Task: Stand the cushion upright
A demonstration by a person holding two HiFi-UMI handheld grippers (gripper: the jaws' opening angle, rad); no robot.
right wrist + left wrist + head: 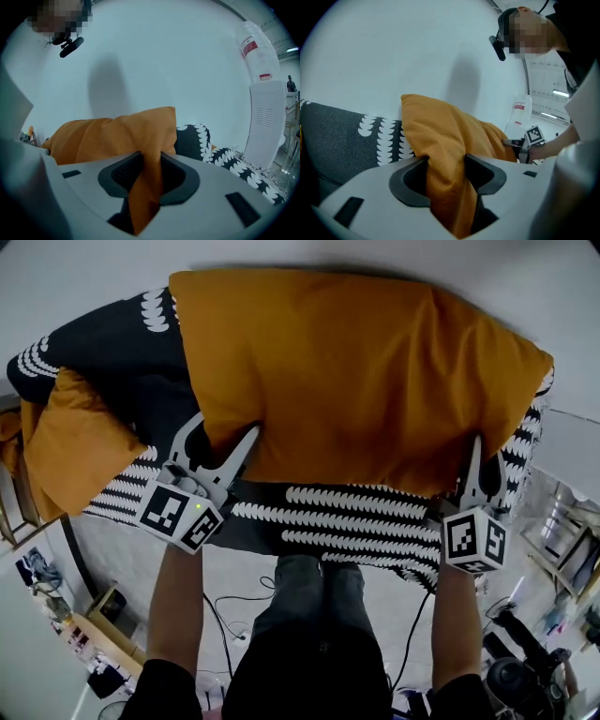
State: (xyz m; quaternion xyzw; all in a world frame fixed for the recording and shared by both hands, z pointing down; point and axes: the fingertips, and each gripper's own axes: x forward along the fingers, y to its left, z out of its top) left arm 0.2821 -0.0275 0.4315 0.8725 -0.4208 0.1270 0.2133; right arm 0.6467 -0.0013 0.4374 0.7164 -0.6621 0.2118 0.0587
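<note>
A large orange cushion (356, 381) leans against the pale wall on a black cover with white scallop print (347, 517). My left gripper (225, 432) is shut on the cushion's lower left edge. In the left gripper view, orange fabric (440, 136) is bunched between the dark pads of that gripper (446, 168). My right gripper (481, 457) is shut on the lower right corner. A fold of the cushion (112, 133) hangs pinched between this gripper's (150, 168) pads in the right gripper view. The cushion's near edge is raised off the cover.
A second orange cushion (70, 442) lies at the left end of the patterned cover. A white water dispenser (265, 112) stands to the right. Cables (225, 615) and gear lie on the floor by the person's legs (309, 615).
</note>
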